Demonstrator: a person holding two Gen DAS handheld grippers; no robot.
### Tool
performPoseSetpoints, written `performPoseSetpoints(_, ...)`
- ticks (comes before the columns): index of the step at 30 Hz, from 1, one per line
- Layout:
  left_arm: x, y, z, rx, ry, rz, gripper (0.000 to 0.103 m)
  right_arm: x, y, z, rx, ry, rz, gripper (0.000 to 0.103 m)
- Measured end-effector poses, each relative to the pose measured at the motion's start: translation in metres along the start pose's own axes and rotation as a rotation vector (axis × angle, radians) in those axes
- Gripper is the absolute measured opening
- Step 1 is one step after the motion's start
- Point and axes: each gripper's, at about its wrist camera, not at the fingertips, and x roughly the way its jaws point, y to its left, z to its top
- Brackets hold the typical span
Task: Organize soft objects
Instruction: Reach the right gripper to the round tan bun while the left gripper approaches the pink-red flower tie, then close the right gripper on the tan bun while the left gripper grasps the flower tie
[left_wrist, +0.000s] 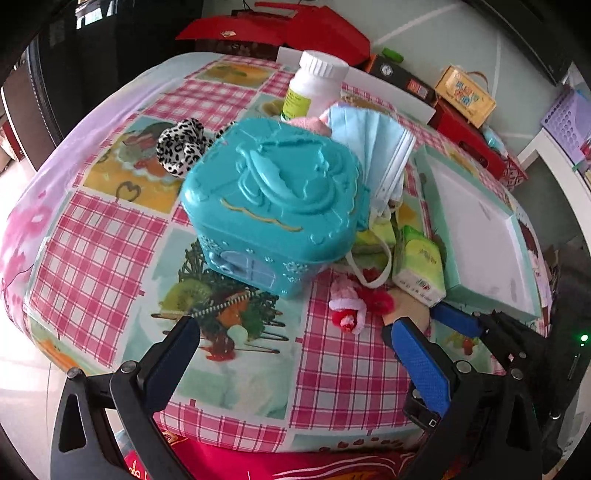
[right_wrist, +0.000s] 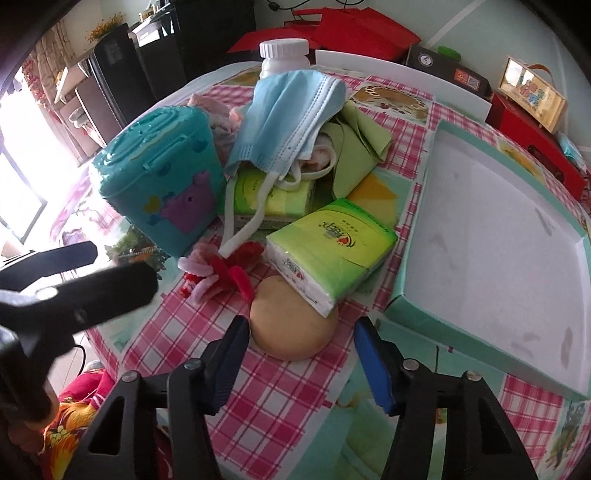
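A tan round sponge (right_wrist: 291, 328) lies on the checked tablecloth, partly under a green tissue pack (right_wrist: 332, 251). My right gripper (right_wrist: 299, 343) is open, its fingers on either side of the sponge's near edge. A second tissue pack (right_wrist: 273, 195) lies under blue face masks (right_wrist: 288, 122). A pink and red plush toy (right_wrist: 218, 273) lies beside a teal plastic case (right_wrist: 159, 184). My left gripper (left_wrist: 291, 343) is open and empty, in front of the case (left_wrist: 277, 199) and the toy (left_wrist: 351, 302). A leopard-print scrunchie (left_wrist: 181, 144) lies behind the case.
An empty shallow teal box (right_wrist: 498, 251) sits at the right. A white bottle (left_wrist: 314, 85) stands at the back. A green cloth (right_wrist: 358, 147) lies by the masks. Red boxes and a yellow bag stand beyond the table.
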Motion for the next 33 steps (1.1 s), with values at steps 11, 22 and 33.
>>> performPoseSetpoints(11, 0.011, -0.012, 0.003, 0.026, 0.043, -0.001, 0.102, -0.007, 0.002, -0.009, -0.011, -0.013, 0.001, 0.052)
performPoseSetpoints(22, 0.032, -0.036, 0.009, 0.069, 0.105, -0.011, 0.077, -0.016, -0.012, -0.024, 0.026, -0.013, 0.0, 0.052)
performPoseSetpoints(33, 0.051, -0.051, 0.018, 0.056, 0.135, -0.05, 0.053, -0.019, -0.018, -0.029, 0.041, -0.018, 0.009, 0.052)
